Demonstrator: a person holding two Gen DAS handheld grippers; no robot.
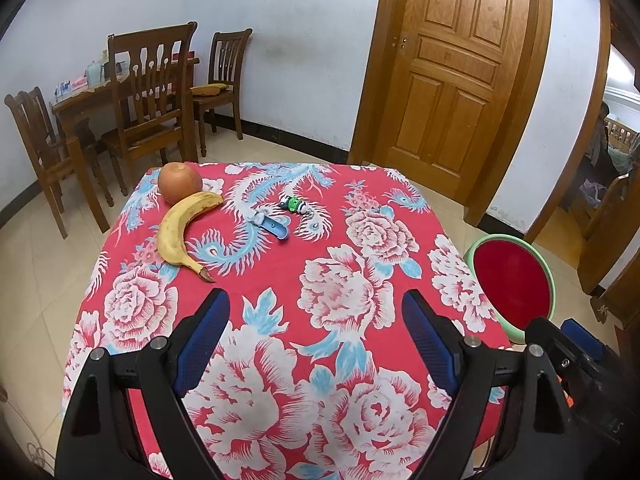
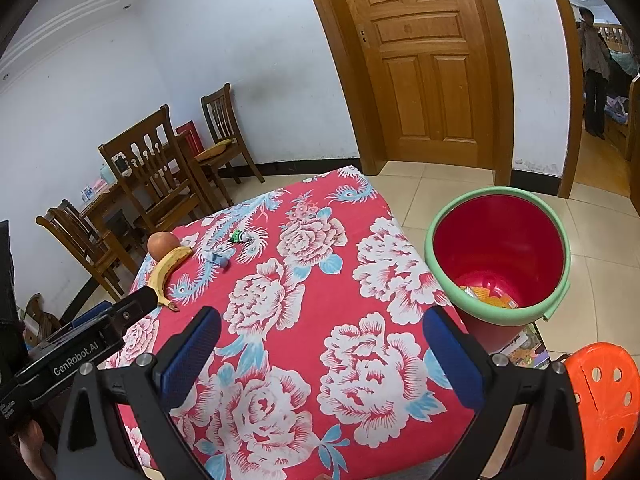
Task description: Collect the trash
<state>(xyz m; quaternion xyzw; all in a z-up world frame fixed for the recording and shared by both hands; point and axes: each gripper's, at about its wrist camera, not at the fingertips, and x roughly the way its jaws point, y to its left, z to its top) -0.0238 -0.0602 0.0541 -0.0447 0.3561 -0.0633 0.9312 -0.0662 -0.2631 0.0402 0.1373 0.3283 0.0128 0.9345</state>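
Both hand-held grippers, left (image 1: 316, 316) and right (image 2: 322, 334), wide and empty; risk: grabbing banana (image 1: 182, 232) instead of the small, possibly wrapper-like scraps (image 1: 294, 205).

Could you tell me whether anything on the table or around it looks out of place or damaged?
Two small bits of litter lie loose mid-table near the banana and apple. The orange stool beside the bucket has a crack across its seat.
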